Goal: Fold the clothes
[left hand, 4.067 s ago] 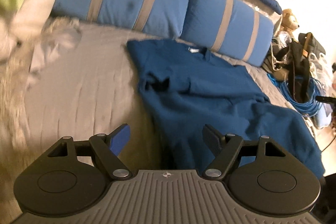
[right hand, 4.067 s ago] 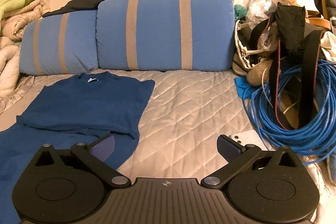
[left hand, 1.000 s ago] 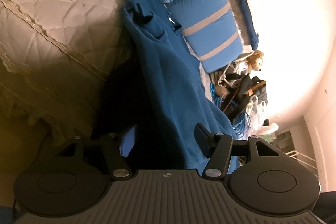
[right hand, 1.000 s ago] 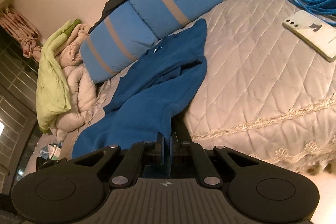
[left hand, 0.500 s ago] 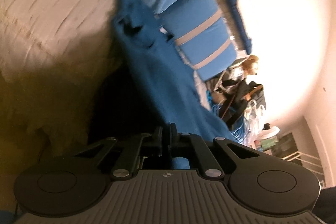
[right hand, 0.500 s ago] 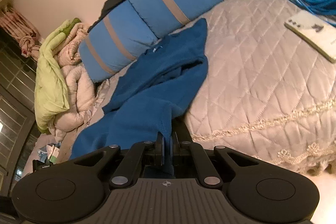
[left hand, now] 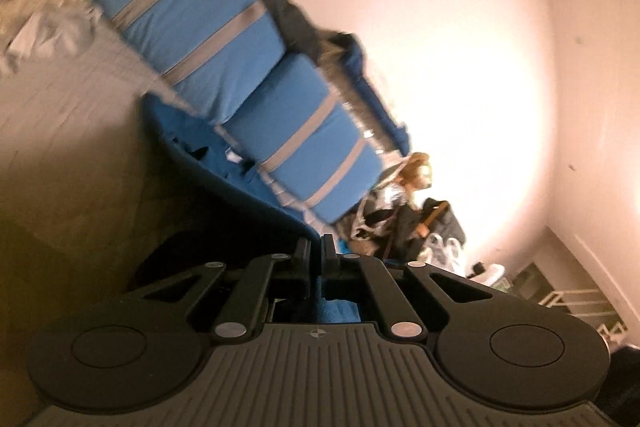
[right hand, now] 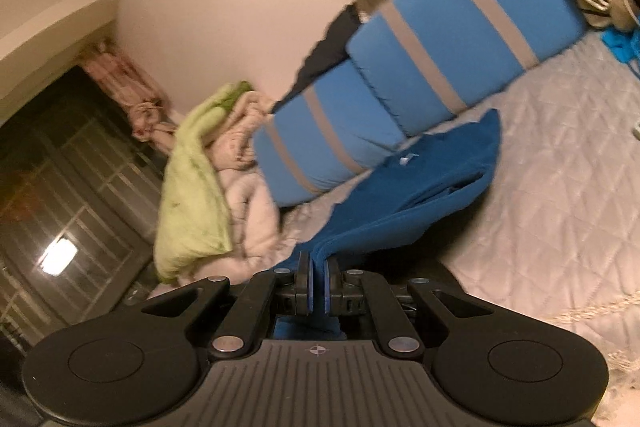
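Note:
A dark blue sweatshirt (right hand: 416, 195) lies on the quilted bed (right hand: 560, 187), its collar end near the striped pillows. My right gripper (right hand: 317, 269) is shut on its bottom hem and holds that edge lifted off the bed. In the left wrist view the same sweatshirt (left hand: 224, 163) runs from the pillows down to my left gripper (left hand: 317, 247), which is shut on the other hem corner. Both views are tilted and blurred.
Two blue pillows with grey stripes (right hand: 420, 67) (left hand: 248, 75) line the head of the bed. A green and beige pile of blankets (right hand: 208, 187) sits at the left. A teddy bear and bags (left hand: 416, 211) crowd the right side.
The left gripper has closed on the sweatshirt hem. Both grippers have risen and swung, lifting the hem off the bed edge toward the pillows.

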{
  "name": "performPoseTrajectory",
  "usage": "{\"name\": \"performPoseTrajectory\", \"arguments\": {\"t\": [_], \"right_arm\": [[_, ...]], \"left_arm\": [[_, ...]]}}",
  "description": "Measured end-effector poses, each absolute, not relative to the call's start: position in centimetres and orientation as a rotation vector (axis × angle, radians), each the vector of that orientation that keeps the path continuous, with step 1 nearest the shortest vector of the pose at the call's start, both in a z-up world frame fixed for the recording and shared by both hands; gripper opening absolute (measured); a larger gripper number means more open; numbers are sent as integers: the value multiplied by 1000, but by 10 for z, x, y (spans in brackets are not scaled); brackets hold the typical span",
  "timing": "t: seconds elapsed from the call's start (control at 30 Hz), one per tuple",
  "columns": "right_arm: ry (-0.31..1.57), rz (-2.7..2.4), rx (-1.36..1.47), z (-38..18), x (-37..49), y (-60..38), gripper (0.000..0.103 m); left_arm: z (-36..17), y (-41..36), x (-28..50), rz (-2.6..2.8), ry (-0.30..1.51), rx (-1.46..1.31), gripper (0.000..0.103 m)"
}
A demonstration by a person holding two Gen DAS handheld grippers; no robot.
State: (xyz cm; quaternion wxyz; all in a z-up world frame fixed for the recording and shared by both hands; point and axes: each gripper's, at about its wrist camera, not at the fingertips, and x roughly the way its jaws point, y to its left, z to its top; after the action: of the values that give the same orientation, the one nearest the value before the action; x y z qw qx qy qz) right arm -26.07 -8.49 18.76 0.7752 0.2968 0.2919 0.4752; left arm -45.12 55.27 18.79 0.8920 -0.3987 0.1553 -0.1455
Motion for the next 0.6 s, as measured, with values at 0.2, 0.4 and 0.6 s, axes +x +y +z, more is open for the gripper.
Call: {"name": "performPoseTrajectory", "arguments": {"t": [0.2, 0.4, 0.6], "right_arm": [[572, 1056, 606, 214, -255, -78, 7], [595, 983, 589, 228, -219, -46, 7], [606, 864, 619, 232, -182, -34, 7]], "left_arm": [[217, 551, -447, -287, 291, -739, 4], [230, 557, -402, -210, 321, -724, 4], [236, 573, -367, -147, 310, -736, 4]]}}
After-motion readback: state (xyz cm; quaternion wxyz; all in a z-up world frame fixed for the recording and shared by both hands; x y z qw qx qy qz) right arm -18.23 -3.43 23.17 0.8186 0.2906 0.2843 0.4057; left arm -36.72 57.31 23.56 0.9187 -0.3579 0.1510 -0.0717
